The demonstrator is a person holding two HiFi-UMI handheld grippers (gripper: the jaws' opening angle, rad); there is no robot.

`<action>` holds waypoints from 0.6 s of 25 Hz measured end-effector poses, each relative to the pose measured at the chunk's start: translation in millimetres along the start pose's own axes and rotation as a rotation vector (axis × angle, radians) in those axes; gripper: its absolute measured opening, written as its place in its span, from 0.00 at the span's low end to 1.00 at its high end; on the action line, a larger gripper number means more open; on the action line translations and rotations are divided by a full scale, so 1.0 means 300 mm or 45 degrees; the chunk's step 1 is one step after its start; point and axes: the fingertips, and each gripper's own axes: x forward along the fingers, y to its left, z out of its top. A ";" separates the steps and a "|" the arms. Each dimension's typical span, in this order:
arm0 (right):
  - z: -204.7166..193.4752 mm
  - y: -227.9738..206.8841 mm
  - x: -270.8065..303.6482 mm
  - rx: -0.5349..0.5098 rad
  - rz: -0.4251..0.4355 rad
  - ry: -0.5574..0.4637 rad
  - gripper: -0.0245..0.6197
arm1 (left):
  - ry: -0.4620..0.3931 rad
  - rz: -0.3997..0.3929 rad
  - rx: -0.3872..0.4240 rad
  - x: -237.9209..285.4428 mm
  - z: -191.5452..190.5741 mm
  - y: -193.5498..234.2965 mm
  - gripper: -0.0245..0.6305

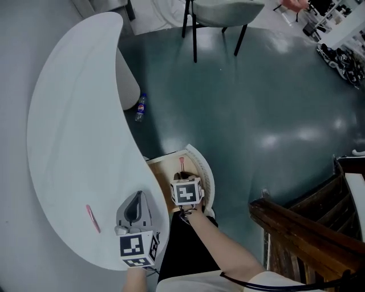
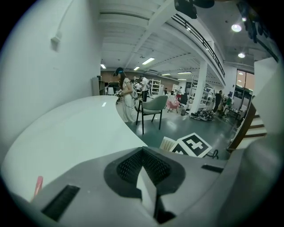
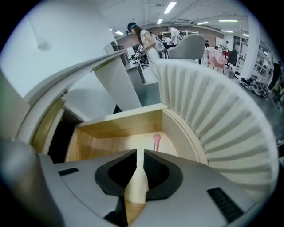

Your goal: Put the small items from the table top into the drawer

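Down close to you, your left claw hangs over the near end of the white table. Its two jaws are pressed together, and they hold nothing. To the left of it, a pink stick lies flat on the table, close to the near edge. It is apart from the claw and nothing touches it.

Just to the right, your right claw points down over the open drawer. Its jaws stand a little apart, with a thin gap. Nothing is between them.

The drawer sticks out from under the right side of the table. It is pale wood inside, and it has a white, ribbed front that curves round. A second pink stick lies on the wood bottom of the drawer. It is just past the tips of the right claw, near the curved front, and the claw does not grip it.

Off to the near right there are dark wooden steps.

A bit farther, a small bottle lies on its side on the dark green floor, right beside the foot of the table.

Far away, a pale chair with thin dark legs stands on the floor. A person stands next to that chair, past the far end of the table.
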 end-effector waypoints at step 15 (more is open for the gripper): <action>0.040 0.054 -0.598 -0.175 0.183 -0.264 0.13 | -0.179 0.163 -0.018 -0.333 0.116 -0.155 0.07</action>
